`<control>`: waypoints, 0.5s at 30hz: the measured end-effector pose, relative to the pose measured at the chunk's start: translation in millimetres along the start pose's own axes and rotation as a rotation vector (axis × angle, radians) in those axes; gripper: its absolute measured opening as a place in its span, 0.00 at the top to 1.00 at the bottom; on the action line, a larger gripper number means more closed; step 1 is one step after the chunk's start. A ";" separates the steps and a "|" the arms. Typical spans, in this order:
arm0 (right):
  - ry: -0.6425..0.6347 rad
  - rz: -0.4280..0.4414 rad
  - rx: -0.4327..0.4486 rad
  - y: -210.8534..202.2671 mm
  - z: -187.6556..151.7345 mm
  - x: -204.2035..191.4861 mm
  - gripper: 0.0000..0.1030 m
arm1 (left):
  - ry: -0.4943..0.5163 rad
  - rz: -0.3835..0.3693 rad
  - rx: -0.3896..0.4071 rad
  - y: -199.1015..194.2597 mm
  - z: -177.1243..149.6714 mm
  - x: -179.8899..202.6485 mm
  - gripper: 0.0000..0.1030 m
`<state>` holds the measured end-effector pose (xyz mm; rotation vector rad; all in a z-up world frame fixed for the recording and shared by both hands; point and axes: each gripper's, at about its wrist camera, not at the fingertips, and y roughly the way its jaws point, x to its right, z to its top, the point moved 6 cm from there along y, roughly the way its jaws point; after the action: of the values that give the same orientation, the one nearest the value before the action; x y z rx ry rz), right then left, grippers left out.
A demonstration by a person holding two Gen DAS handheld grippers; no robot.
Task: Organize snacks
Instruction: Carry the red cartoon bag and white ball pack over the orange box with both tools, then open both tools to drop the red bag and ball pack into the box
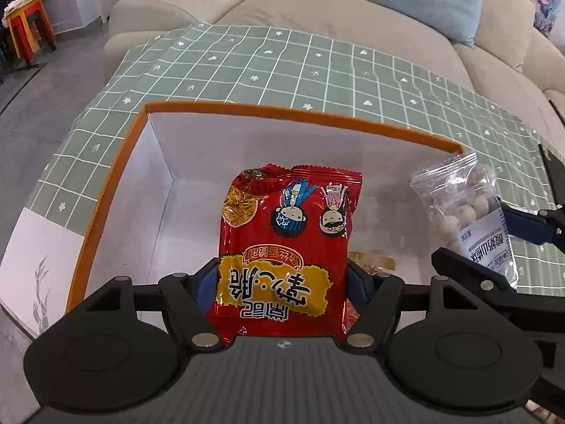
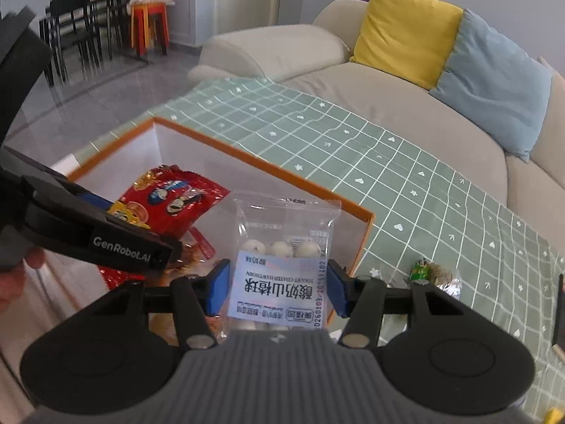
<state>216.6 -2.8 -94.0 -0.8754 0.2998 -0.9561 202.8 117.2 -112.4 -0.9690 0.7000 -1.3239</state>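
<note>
My left gripper (image 1: 282, 282) is shut on a red noodle snack packet (image 1: 286, 240) and holds it above the open orange-rimmed white box (image 1: 282, 110). My right gripper (image 2: 277, 288) is shut on a clear bag of white yogurt hawthorn balls (image 2: 282, 243) and holds it over the box's near right part. That bag also shows in the left wrist view (image 1: 462, 212), at the box's right edge. The red packet (image 2: 173, 201) and the left gripper (image 2: 99, 243) show in the right wrist view over the box (image 2: 365, 243). Other snacks lie in the box bottom, mostly hidden.
The box stands on a table with a green checked cloth (image 1: 282, 56). A small green and silver snack (image 2: 432, 274) lies on the cloth right of the box. A beige sofa (image 2: 353, 81) with yellow and blue cushions runs behind the table.
</note>
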 end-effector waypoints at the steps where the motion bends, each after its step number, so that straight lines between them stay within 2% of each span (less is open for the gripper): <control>1: -0.013 -0.008 -0.004 4.2 1.5 -0.7 0.47 | -0.001 0.003 -0.005 2.3 0.1 -0.4 0.21; 5: -0.063 -0.040 -0.013 18.0 4.6 -4.6 0.47 | 0.000 0.018 -0.023 13.6 0.8 -1.8 0.21; 15: -0.117 -0.054 -0.071 46.7 6.5 -12.4 0.44 | -0.011 0.064 -0.100 44.0 -3.8 -13.6 0.21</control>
<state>240.6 23.6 -127.3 -1.0046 0.2121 -0.9444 218.1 128.9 -154.4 -1.0247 0.7889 -1.2365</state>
